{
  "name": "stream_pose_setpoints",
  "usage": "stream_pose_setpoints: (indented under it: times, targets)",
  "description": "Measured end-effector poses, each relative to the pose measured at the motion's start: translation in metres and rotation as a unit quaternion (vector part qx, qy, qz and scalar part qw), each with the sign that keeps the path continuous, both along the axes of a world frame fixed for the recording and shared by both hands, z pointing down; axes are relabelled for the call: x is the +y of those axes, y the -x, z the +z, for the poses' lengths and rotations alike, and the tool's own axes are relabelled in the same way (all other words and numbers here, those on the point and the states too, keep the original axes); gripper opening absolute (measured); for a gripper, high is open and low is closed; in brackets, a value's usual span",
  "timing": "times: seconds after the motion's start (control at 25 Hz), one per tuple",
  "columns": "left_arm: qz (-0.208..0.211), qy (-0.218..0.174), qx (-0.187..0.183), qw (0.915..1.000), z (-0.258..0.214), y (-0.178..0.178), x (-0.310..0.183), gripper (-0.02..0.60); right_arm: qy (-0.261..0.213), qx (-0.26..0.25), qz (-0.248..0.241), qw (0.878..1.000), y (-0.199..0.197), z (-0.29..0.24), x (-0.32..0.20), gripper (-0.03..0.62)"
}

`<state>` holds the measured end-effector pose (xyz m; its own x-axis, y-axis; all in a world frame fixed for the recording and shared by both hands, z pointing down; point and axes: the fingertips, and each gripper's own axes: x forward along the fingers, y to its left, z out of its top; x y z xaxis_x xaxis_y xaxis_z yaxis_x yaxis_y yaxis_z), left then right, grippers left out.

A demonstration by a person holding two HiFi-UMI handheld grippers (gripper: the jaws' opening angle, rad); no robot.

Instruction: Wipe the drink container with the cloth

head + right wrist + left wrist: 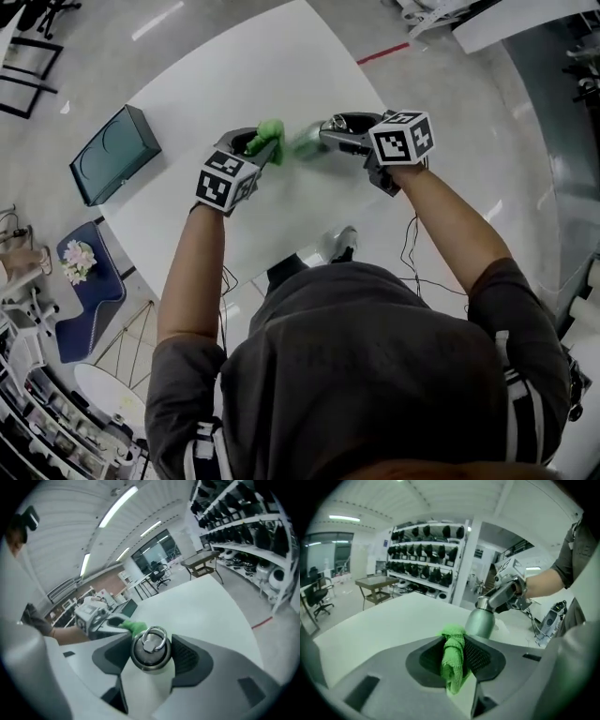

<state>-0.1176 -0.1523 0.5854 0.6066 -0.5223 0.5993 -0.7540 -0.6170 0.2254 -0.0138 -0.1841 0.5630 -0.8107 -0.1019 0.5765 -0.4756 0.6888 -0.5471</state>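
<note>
A pale green metal drink bottle (305,143) is held above the white table (262,66). My right gripper (330,137) is shut on its capped top end. In the right gripper view the ringed cap (150,645) sits between the two pads. My left gripper (265,150) is shut on a bunched green cloth (270,137), which is at the bottle's other end. I cannot tell whether they touch. The left gripper view shows the cloth (453,657) pinched between the jaws with the bottle (480,621) just beyond it.
A dark teal case (114,155) lies at the table's left edge. Beside the table on the left stands a blue chair (89,300) with flowers on it. Cables trail on the floor (412,253) under my right arm. Shelving (426,559) stands far behind the table.
</note>
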Motion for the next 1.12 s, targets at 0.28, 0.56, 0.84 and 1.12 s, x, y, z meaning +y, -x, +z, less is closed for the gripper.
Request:
stream_pose_setpoints:
  times: [0.28, 0.56, 0.84, 1.12]
  targets:
    - [-0.034, -0.077, 0.05, 0.9952, -0.04, -0.084, 0.055, 0.096, 0.049, 0.014, 0.102, 0.993, 0.005, 0.001, -0.017, 0.253]
    - [-0.058, -0.095, -0.038, 0.9931, -0.007, -0.12, 0.03, 0.095, 0.052, 0.029, 0.114, 0.992, 0.01, 0.001, -0.022, 0.252]
    - [-0.101, -0.008, -0.056, 0.9933, 0.041, -0.068, 0.034, 0.095, 0.055, 0.045, 0.069, 0.995, 0.019, 0.014, 0.002, 0.252]
    - [-0.043, -0.047, 0.004, 0.998, 0.004, -0.086, 0.044, 0.097, 0.069, 0.034, 0.037, 0.996, 0.024, 0.008, 0.006, 0.252]
